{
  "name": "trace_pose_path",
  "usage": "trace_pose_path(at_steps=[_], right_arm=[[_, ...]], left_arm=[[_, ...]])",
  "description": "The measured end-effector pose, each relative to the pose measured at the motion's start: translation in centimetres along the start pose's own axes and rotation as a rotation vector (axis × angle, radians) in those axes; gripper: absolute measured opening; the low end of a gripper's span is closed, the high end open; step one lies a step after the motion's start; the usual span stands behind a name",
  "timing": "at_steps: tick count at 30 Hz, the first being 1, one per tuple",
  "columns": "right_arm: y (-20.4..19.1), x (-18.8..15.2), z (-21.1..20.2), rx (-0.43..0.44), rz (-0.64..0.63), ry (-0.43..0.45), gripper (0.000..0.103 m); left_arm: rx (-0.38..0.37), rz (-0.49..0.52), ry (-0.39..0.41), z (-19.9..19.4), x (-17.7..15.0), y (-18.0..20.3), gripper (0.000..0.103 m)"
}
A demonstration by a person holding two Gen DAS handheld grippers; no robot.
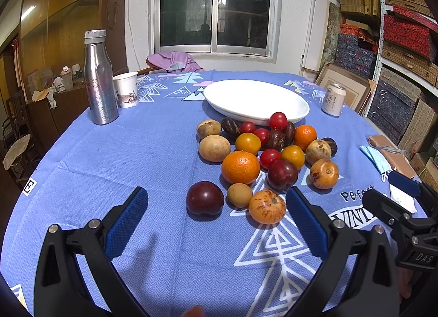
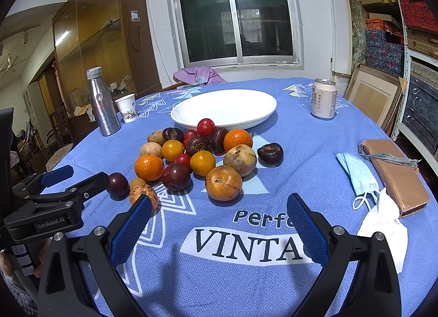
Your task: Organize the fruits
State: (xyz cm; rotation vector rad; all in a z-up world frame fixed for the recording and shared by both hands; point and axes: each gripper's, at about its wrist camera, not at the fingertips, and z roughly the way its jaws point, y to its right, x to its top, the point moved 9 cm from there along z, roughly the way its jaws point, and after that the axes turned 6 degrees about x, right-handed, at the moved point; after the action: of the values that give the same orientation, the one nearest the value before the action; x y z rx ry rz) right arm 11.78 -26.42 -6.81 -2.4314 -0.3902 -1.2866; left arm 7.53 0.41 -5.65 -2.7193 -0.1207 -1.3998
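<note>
Fruit [image 1: 262, 158] lay heaped on the blue tablecloth [image 1: 137, 158] just in front of a white dish [image 1: 256, 101], which held nothing. One red tomato [image 1: 277, 120] topped the pile against the dish's near rim. A dark plum [image 1: 204, 198] sat a little apart, nearest the left gripper [image 1: 216, 218], whose blue pads stood wide and empty. The right gripper [image 2: 219, 224] was likewise spread wide, gripping nothing, above the printed lettering. A steel bottle [image 1: 99, 79], paper cup [image 1: 126, 89] and drink can [image 1: 333, 99] stood upright beyond.
</note>
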Motion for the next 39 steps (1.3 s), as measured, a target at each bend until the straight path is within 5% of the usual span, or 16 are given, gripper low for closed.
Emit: trace_pose_path(at_steps=[29,34,39], right_arm=[[-0.2,0.0,0.3,0.003,0.004,-0.001,0.100],[-0.3,0.2,0.3,0.056,0.026,0.014,0.100],[-0.3,0.0,0.4,0.221,0.075,-0.018,0.100]], left_arm=[[-0.004,-0.001,0.000,0.1,-0.3,0.3,0.099],[-0.095,-0.016,-0.009,0.1,-0.9,0.8,0.099],[-0.200,-0.041,-0.128,1.7,-2.0,0.9,0.099]])
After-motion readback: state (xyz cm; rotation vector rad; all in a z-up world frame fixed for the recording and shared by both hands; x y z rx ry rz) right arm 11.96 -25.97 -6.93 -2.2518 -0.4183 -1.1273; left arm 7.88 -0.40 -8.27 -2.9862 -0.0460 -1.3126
